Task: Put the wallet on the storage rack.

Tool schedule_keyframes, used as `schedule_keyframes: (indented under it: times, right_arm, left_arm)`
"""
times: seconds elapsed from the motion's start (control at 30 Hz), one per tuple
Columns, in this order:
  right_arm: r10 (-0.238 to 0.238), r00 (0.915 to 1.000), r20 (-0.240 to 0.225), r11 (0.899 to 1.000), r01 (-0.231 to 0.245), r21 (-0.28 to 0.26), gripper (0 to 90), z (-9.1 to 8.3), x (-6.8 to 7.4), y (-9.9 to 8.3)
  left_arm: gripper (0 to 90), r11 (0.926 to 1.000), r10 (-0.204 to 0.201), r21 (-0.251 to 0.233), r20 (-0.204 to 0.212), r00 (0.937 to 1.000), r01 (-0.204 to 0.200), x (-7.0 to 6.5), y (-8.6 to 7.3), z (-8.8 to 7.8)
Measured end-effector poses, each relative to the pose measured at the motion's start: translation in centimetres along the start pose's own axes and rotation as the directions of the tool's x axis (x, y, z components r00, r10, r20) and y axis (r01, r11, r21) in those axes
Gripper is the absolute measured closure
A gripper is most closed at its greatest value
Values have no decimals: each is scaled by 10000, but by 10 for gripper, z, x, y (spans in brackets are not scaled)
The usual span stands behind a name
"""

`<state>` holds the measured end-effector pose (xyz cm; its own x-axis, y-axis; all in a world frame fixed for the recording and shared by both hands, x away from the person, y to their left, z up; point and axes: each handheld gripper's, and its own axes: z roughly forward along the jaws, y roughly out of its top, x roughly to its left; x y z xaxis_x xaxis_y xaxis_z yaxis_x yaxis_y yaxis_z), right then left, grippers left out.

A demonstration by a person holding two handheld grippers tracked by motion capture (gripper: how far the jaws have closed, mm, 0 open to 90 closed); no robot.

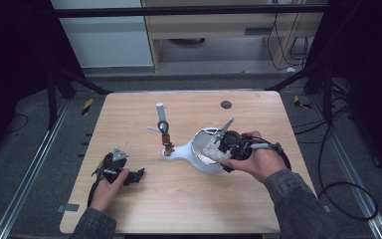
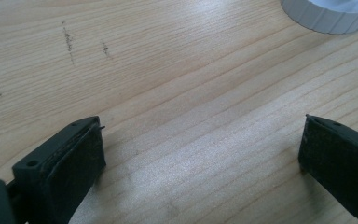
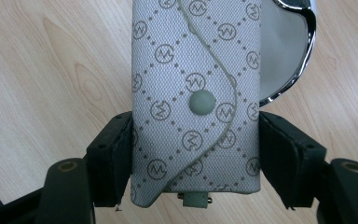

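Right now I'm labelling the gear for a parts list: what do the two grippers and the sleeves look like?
Both grippers are black with two blocky jaws faced with flat dark pads. The left gripper carries a grey three-cornered plate on top. The right gripper has round screw holes on its jaw mounts and trails a black cable. The sleeves are dark grey.

On my table (image 1: pixel 179 199) I count two grippers, one patterned grey key pouch (image 3: pixel 196 93), one white pot (image 1: pixel 199 154), one upright tube (image 1: pixel 160 112) and one dark disc (image 1: pixel 226 104).

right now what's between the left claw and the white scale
Bare wood tabletop. The high view shows nothing lying between the left claw and the white scale; the left gripper view shows bare wood ahead too.
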<state>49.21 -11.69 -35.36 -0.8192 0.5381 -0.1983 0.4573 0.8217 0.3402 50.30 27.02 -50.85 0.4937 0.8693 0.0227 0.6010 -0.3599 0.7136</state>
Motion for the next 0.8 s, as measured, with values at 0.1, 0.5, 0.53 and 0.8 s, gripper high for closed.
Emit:
schedule_keyframes:
  times: [0.1,0.5,0.53,0.8]
  right_arm:
    - [-56,10000,1,10000,56,50,315,0,1,2]
    - [-64,9999,-85,9992,68,403,315,7,0,9]
    - [-21,10000,-94,9989,25,468,314,8,0,10]
    - [109,9999,-70,9963,-103,851,314,18,-6,17]
  left_arm:
    - [0,10000,17,2,2,10000,-17,0,0,0]
    - [0,10000,16,7,4,10000,-16,0,0,0]
    - [0,10000,15,7,3,10000,-15,0,0,0]
    - [0,10000,24,11,13,10000,-24,0,0,0]
